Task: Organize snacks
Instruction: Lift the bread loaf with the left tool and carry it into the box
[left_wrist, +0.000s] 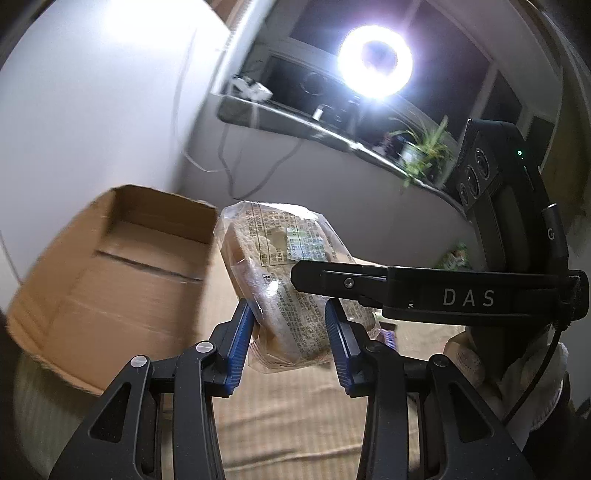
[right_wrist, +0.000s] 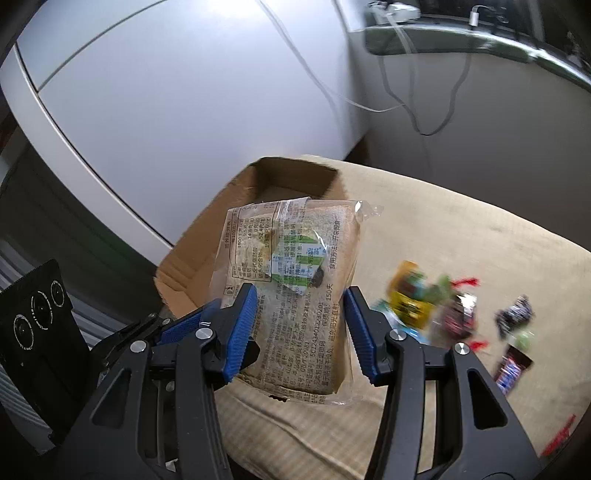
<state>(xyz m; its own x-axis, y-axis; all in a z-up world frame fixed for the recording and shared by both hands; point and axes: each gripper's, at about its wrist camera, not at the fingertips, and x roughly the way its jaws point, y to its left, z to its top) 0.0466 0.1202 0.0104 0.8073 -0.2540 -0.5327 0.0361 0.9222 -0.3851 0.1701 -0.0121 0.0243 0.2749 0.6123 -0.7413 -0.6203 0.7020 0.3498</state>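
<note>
A clear bag of sliced bread (left_wrist: 284, 280) is held in the air between both grippers. My left gripper (left_wrist: 290, 332) is shut on its lower part. In the right wrist view the bread bag (right_wrist: 291, 295) sits between the blue pads of my right gripper (right_wrist: 299, 314), which closes on its sides; the left gripper's blue fingers (right_wrist: 184, 325) show beside it at the left. The right gripper's finger (left_wrist: 332, 280) crosses in front of the bag in the left wrist view. An open cardboard box (left_wrist: 110, 280) lies left of the bag, also seen behind it (right_wrist: 258, 192).
Several small snack packets (right_wrist: 454, 314) lie scattered on the beige cloth surface (right_wrist: 443, 229) at the right. A white cabinet (right_wrist: 184, 92) stands behind the box. A ring light (left_wrist: 375, 61), cables and a potted plant (left_wrist: 424, 151) are on the back ledge.
</note>
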